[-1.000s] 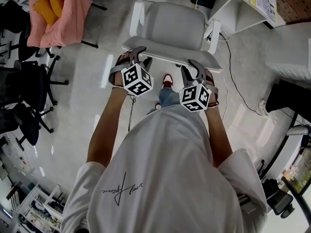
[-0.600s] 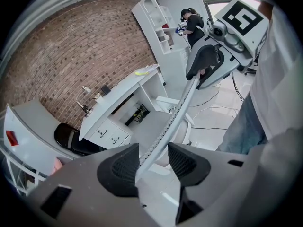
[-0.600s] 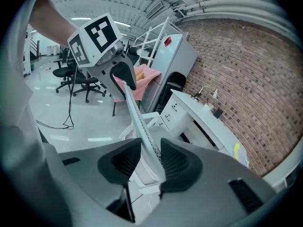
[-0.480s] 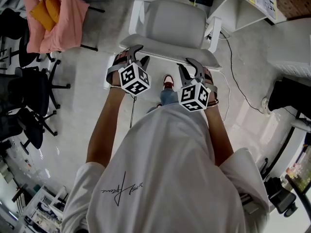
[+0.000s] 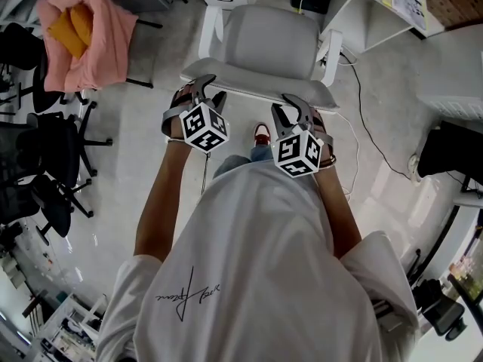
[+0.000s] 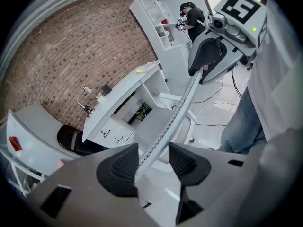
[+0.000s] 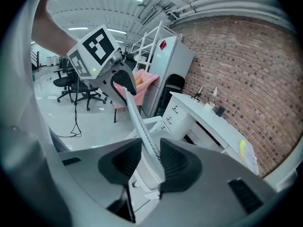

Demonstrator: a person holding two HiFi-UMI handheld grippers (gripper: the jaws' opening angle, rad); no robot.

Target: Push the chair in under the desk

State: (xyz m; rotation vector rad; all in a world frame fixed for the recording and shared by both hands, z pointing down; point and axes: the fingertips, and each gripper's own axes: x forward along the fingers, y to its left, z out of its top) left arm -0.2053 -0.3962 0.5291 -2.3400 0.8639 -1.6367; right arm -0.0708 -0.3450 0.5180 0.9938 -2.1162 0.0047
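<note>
Chair (image 5: 260,42) backrest edge sits between the left tool's (image 5: 208,90) parted jaws.

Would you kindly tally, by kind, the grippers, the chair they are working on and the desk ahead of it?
grippers: 2, the left gripper and the right gripper, whose jaws have just been closing with the chair's backrest edge between them
light grey office chair: 1
white desk: 1
Total: 4

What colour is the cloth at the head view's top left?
The cloth is pink; clearest in the head view.
</note>
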